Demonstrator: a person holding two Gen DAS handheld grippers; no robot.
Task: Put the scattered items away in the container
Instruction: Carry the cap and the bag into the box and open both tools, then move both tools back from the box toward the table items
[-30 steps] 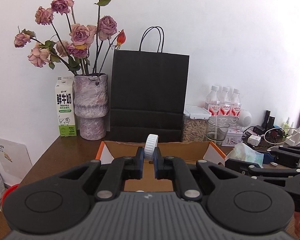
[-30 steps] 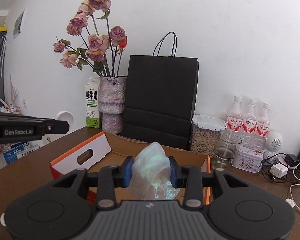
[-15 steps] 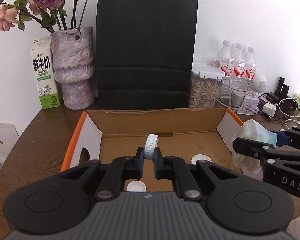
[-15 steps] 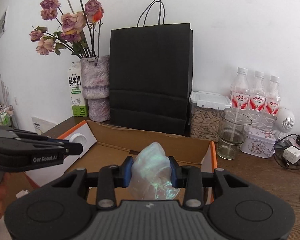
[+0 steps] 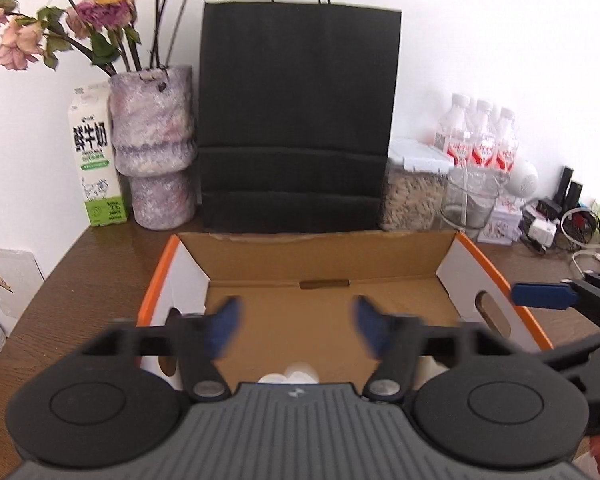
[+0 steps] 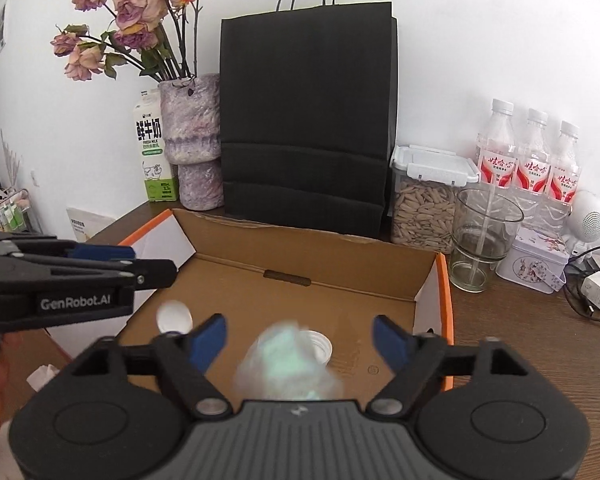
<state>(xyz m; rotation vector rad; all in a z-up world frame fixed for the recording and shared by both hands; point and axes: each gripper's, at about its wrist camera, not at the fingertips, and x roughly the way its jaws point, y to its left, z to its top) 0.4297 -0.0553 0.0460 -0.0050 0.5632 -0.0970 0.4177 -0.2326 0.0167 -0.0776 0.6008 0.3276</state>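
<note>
Brown wooden table [image 6: 540, 344] against a white wall [image 6: 480, 32]; cardboard box [image 6: 340, 264] at twelve o'clock; left gripper [image 5: 296, 326] and right gripper [image 6: 300, 338] both opening, gripping nothing.

dark wood table [image 6: 540, 344], open cardboard box [image 6: 300, 256] in the middle, black paper bag [image 6: 308, 120], vase [image 6: 192, 136], milk carton [image 6: 154, 148], seed jar [image 6: 424, 200], glass [image 6: 480, 236] along the back
</note>
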